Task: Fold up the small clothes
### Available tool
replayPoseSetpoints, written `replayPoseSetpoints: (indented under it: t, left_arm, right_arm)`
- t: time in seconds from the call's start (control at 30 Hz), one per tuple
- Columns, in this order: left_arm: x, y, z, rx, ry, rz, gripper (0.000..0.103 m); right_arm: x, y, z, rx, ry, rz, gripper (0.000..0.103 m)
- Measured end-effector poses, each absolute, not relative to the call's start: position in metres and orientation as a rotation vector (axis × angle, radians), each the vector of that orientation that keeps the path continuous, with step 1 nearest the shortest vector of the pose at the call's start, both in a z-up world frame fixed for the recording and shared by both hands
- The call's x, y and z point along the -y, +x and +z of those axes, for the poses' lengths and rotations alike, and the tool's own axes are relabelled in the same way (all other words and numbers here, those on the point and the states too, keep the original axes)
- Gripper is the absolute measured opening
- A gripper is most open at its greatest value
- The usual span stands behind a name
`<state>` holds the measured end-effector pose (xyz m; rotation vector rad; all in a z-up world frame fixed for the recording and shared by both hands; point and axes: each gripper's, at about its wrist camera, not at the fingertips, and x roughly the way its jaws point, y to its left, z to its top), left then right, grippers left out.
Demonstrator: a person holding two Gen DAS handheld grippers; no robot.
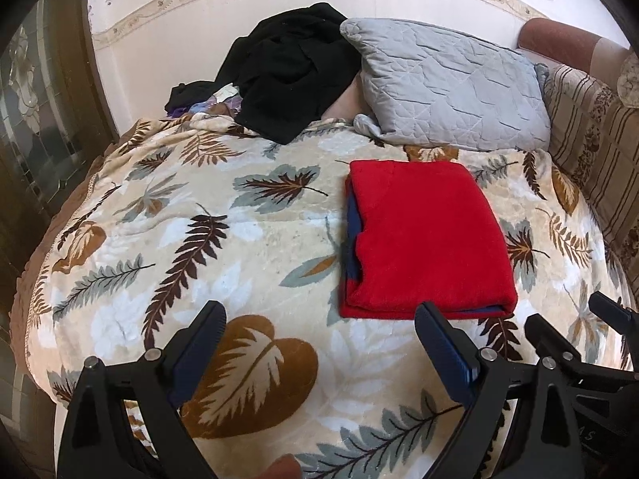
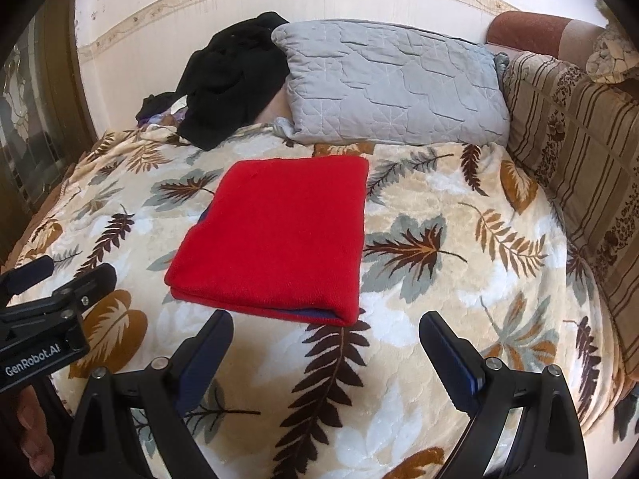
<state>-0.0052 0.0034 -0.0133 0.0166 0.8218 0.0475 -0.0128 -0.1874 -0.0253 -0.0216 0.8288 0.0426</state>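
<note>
A red garment (image 1: 427, 235) lies folded into a flat rectangle on the leaf-patterned blanket (image 1: 199, 247), with a blue layer showing at its left and front edges. It also shows in the right wrist view (image 2: 279, 235). My left gripper (image 1: 319, 319) is open and empty, hovering just in front of the garment's near left corner. My right gripper (image 2: 325, 331) is open and empty, just in front of the garment's near edge. The right gripper shows at the right edge of the left wrist view (image 1: 575, 319), and the left gripper at the left edge of the right wrist view (image 2: 60, 271).
A pile of black clothes (image 1: 291, 76) lies at the back left by the wall. A grey quilted pillow (image 1: 451, 84) leans behind the garment. A striped patterned cushion (image 2: 575, 143) runs along the right side. A dark wooden door frame (image 1: 48, 119) stands at the left.
</note>
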Motion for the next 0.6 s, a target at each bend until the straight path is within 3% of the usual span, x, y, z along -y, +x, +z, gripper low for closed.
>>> replayPoseSetpoints:
  t: [0.6]
  left_arm:
    - [0.006,0.013,-0.007,-0.798,0.032,0.008,0.095]
  right_arm:
    - [0.185,0.011,-0.022,-0.827,-0.048,0.045,0.096]
